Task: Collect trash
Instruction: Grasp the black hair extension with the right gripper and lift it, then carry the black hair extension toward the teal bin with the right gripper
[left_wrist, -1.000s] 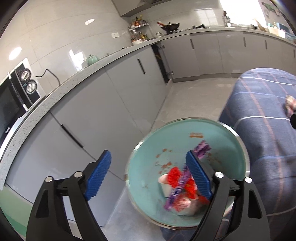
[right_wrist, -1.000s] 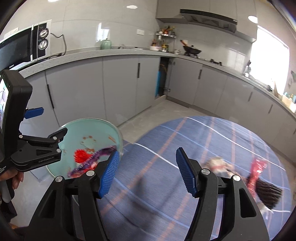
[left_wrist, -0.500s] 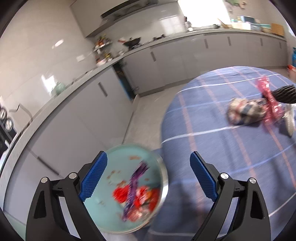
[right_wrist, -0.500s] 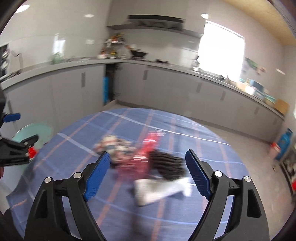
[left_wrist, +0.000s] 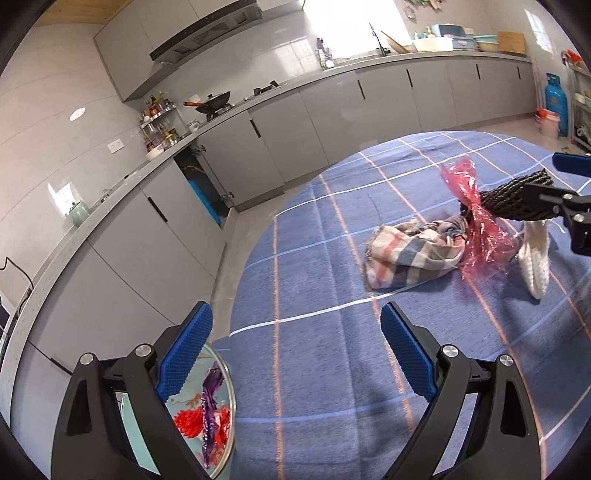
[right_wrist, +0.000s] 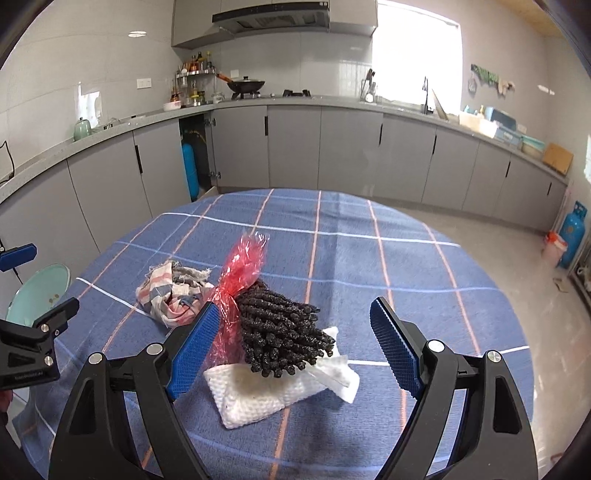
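Standing by the round table (right_wrist: 424, 266) under its blue checked cloth, I note what is left of the trash: all of it sits in one cluster near the middle, within reach of both hands.

Largest piece: the crumpled striped rag (left_wrist: 410, 254), lying flat on the cloth, left of the rest. Next, the white knitted cloth (right_wrist: 266, 387), spread flat, serving as a bed for the black bundle of twisted cords (right_wrist: 284, 332), which rests on it. The red cellophane wrapper (right_wrist: 240, 280) stands up from the bundle's near end, touching the rag's edge.

The teal bin (left_wrist: 218, 402) stands on the floor just beside the table's edge, open, with red and purple wrappers already inside; likely placed there for short carries.

Right gripper (right_wrist: 291, 343): jaws have just been opening, now wide, framing the black bundle, nothing pinched. Judgement: lined up for the next pick.

Left gripper (left_wrist: 295, 354): jaws have just been opening, wide and empty, above bare cloth near the bin.
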